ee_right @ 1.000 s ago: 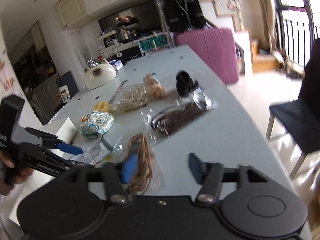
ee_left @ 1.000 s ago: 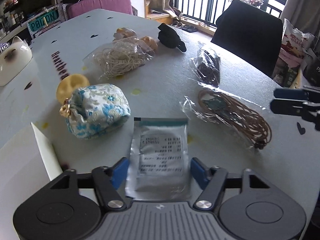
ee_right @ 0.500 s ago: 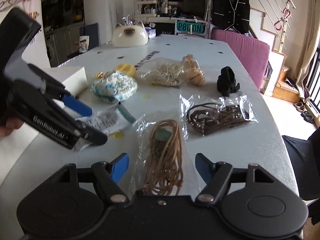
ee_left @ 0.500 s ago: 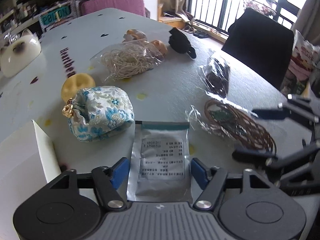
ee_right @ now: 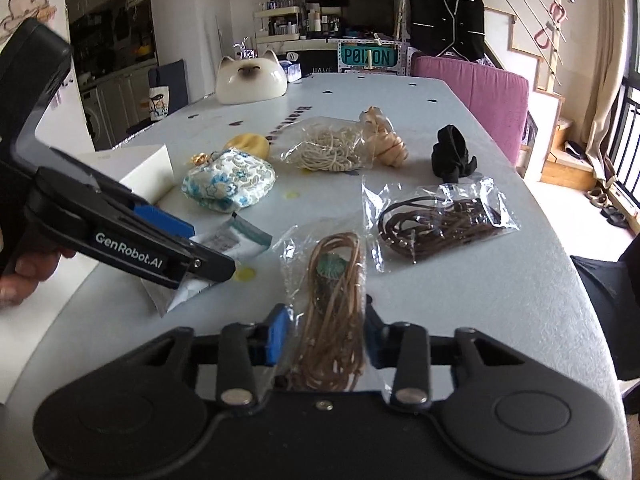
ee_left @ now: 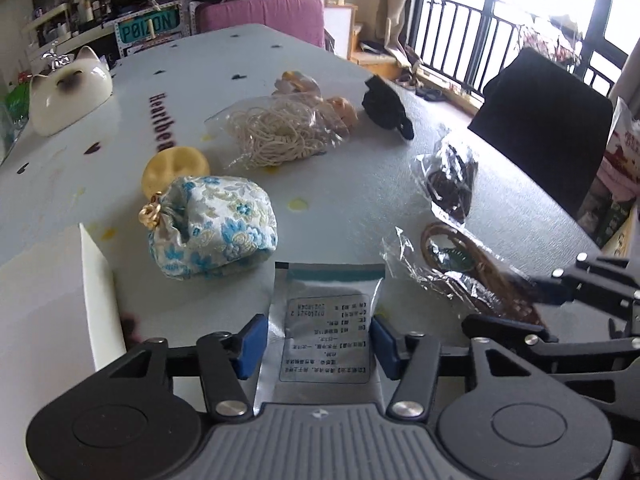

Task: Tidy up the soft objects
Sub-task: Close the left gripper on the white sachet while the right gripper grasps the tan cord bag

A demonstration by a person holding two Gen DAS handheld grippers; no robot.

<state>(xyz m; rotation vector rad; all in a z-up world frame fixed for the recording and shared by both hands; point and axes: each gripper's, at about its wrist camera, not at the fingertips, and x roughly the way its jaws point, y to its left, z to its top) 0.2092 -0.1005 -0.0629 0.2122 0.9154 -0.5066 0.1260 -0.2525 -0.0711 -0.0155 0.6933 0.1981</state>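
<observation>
Tools both closing. My left tool brackets the foil sachet, which lies flat on the desk just in front of the floral pouch. My right tool pinches the tan cord bag, beside the sachet. Pads look to be touching both; grips low, likely for lifting.

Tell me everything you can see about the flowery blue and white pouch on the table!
The flowery pouch is a soft, puffy cloth bag, cream with blue flowers, its neck gathered shut under a shiny gold knot. It lies slumped on its side on the pale table. A round yellow sponge-like thing sits right behind it, seemingly touching. A white box stands beside it, and a silver packet lies in front. No claw touches it.
</observation>
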